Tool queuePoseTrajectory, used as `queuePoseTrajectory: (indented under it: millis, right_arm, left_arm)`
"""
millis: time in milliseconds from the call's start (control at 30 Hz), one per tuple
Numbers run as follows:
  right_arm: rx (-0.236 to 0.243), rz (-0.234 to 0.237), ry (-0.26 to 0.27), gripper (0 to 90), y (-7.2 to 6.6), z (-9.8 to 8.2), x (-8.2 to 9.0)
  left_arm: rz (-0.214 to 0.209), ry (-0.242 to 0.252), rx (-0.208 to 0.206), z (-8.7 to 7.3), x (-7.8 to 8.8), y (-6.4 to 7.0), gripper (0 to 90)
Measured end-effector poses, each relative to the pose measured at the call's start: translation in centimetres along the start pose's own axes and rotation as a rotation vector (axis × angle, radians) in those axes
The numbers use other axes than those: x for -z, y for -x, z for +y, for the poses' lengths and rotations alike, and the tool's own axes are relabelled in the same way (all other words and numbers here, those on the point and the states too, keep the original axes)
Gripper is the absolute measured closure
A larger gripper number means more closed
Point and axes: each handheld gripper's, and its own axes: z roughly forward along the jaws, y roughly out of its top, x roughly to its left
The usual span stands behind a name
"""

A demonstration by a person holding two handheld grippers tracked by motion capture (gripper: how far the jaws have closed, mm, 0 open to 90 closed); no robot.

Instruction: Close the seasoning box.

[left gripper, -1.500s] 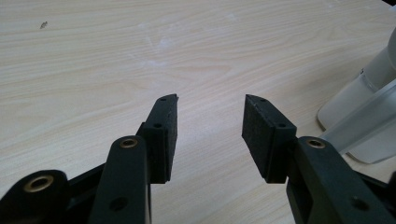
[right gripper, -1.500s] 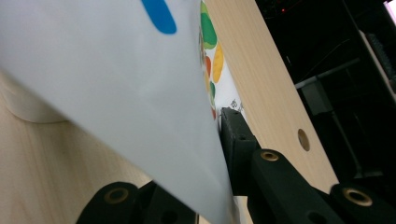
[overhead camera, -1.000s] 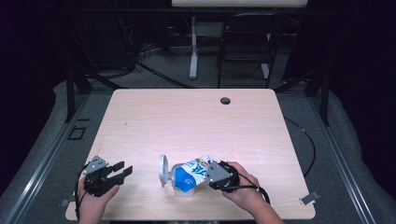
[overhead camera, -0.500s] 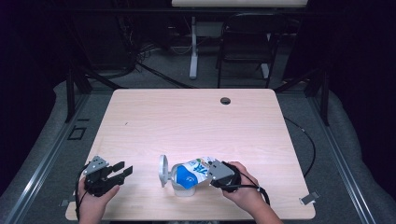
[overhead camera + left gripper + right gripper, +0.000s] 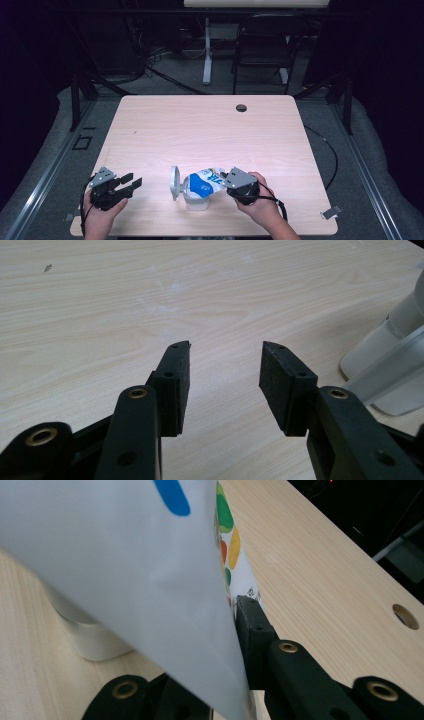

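Your right tongs [image 5: 226, 181] are clamped on a white and blue pouch [image 5: 202, 182] tipped over an open white container [image 5: 196, 200] near the tabletop's [image 5: 210, 130] front edge, seemingly mid-pour. Your left tongs [image 5: 131, 183] rest wide open and empty, well apart. Next, likely keep the pouch mouth over the container.

A light wooden table [image 5: 210, 135] is set on grey floor [image 5: 385, 165]; a dark chair [image 5: 262, 55] is seen at the upper centre, surrounded by darkness.
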Motion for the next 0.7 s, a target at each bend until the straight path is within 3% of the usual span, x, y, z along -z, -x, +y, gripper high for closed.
queuePoseTrajectory:
  millis: [267,700]
  right_arm:
    - [-0.076,0.032,0.047,84.9,0.55,0.03,0.24]
    - [-0.087,0.022,0.063,84.9,0.63,0.5,0.48]
  left_arm:
    - [0.002,-0.001,0.001,-0.02,-0.03,-0.03,55.8]
    - [0.0,-0.001,0.001,-0.04,-0.04,-0.05,55.8]
